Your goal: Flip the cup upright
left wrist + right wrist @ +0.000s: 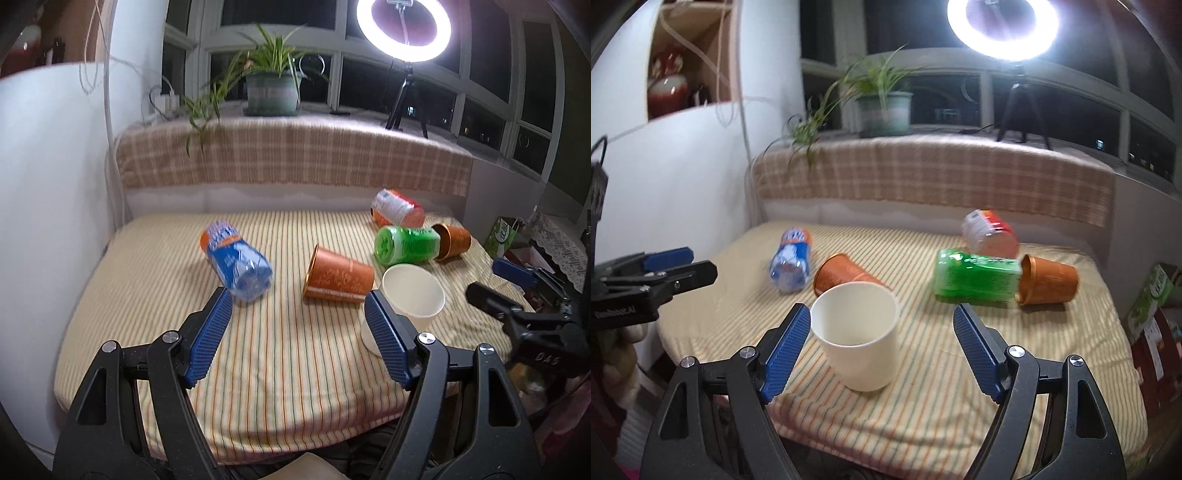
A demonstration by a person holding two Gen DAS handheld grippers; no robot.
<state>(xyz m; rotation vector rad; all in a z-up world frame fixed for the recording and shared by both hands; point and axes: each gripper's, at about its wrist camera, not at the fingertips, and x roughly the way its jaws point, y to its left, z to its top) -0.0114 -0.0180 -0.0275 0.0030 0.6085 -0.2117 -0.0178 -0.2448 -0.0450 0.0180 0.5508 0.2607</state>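
Note:
A cream cup (858,338) stands upright on the striped cloth, mouth up, between my right gripper's fingers but nearer the left one; it also shows in the left wrist view (413,295). My right gripper (882,321) is open and not touching it. An orange cup (338,277) lies on its side just beyond, also in the right wrist view (842,275). A second orange cup (1047,278) lies on its side at the right (452,242). My left gripper (299,306) is open and empty, left of the cream cup.
A blue bottle (238,262), a green bottle (406,245) and a red-white bottle (399,208) lie on the table. A plaid-covered ledge (295,155) with a potted plant (271,92) and a ring light (404,27) stands behind. A green box (1152,295) sits at the right.

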